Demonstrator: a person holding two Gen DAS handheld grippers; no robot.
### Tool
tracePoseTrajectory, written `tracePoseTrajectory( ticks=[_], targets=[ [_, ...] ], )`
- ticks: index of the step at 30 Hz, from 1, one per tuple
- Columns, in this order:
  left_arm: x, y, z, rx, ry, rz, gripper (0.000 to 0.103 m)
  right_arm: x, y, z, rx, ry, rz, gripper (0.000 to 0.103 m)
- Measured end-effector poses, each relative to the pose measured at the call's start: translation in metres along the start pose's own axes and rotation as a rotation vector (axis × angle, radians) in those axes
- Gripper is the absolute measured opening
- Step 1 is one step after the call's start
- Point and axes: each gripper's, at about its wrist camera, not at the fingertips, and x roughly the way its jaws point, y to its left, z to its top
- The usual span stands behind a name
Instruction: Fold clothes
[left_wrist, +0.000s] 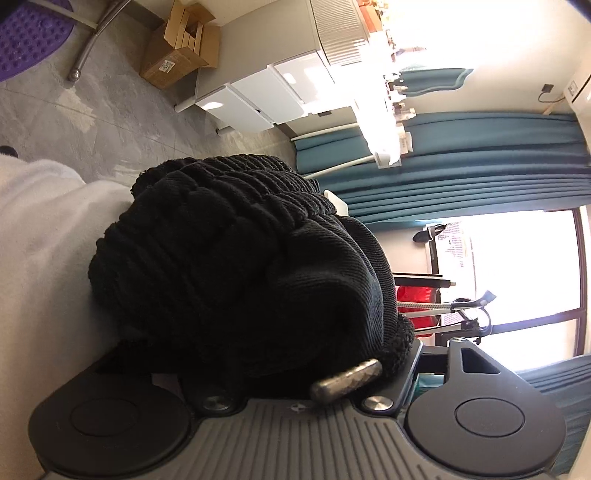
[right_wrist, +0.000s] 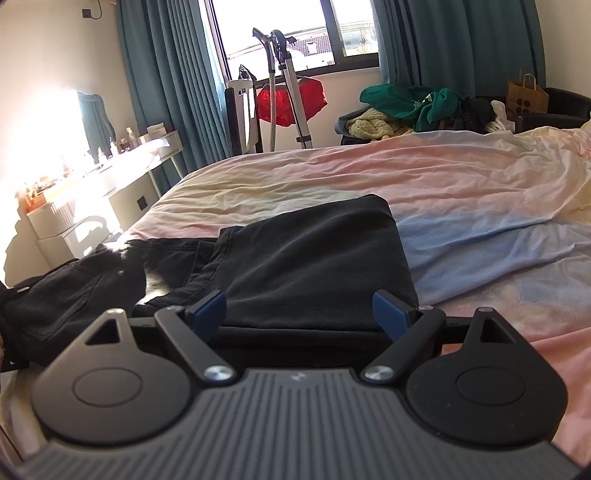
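In the left wrist view, a bunched black garment (left_wrist: 236, 258) with a ribbed waistband and a metal drawstring tip (left_wrist: 345, 380) fills the space between my left gripper's fingers, which are hidden under the cloth. The left gripper (left_wrist: 295, 354) is shut on it; the view is rolled sideways. In the right wrist view, black trousers (right_wrist: 306, 258) lie partly folded on the bed (right_wrist: 480, 192). My right gripper (right_wrist: 299, 314) is open, its blue fingertips (right_wrist: 210, 310) spread over the near edge of the folded part, holding nothing.
A pile of clothes (right_wrist: 406, 107) lies beyond the bed's far edge, with a paper bag (right_wrist: 524, 94) beside it. A garment steamer stand (right_wrist: 291, 92) with a red garment stands by the window. A white dresser (right_wrist: 92, 184) stands at left. A cardboard box (left_wrist: 177, 48) sits on the floor.
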Motion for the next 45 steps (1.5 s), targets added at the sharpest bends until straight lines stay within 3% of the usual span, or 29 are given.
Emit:
tracePoseTrajectory(
  ticks=[2,4,8,10,13,16,21,27,29,33,37,41,43,45],
  targets=[
    [-0.002,-0.008,-0.001,0.068,-0.025,0.025,0.037,0.008,0.003,0.0,-0.036,-0.013,-0.024,0.088],
    [-0.004,-0.016,-0.003,0.136,-0.051,0.049,0.027,0.019,0.006,0.0,-0.075,-0.02,-0.035,0.088],
    [-0.008,-0.038,-0.011,0.233,-0.09,0.07,0.022,0.053,0.01,-0.011,-0.123,0.085,-0.012,0.088],
    [-0.01,-0.063,-0.021,0.341,-0.127,0.099,0.019,0.069,0.011,-0.022,-0.15,0.156,-0.014,0.089],
    [-0.013,-0.105,-0.041,0.512,-0.187,0.124,0.018,0.071,0.014,-0.025,-0.174,0.164,-0.015,0.089],
    [-0.005,-0.167,-0.075,0.705,-0.261,0.111,0.017,0.065,0.006,-0.017,-0.114,0.162,0.006,0.088],
    [-0.011,-0.258,-0.171,1.039,-0.375,0.03,0.017,0.053,-0.013,-0.003,0.011,0.145,0.017,0.088],
    [-0.012,-0.315,-0.323,1.275,-0.47,-0.159,0.016,0.004,-0.077,0.023,0.255,-0.025,-0.048,0.088],
    [-0.009,-0.32,-0.371,1.312,-0.452,-0.236,0.016,-0.009,-0.105,0.026,0.352,-0.073,-0.09,0.088],
    [0.006,-0.311,-0.461,1.367,-0.324,-0.354,0.016,-0.036,-0.162,0.025,0.571,-0.209,-0.204,0.089],
    [0.046,-0.263,-0.557,1.556,-0.154,-0.365,0.016,-0.043,-0.195,0.019,0.696,-0.256,-0.243,0.09],
    [0.071,-0.218,-0.62,1.731,-0.011,-0.327,0.016,-0.037,-0.207,0.015,0.717,-0.249,-0.225,0.09],
    [0.075,-0.195,-0.636,1.86,-0.042,-0.308,0.017,-0.033,-0.209,0.014,0.721,-0.237,-0.201,0.09],
    [0.078,-0.19,-0.635,1.875,-0.007,-0.312,0.017,-0.031,-0.21,0.014,0.727,-0.235,-0.183,0.089]
  ],
)
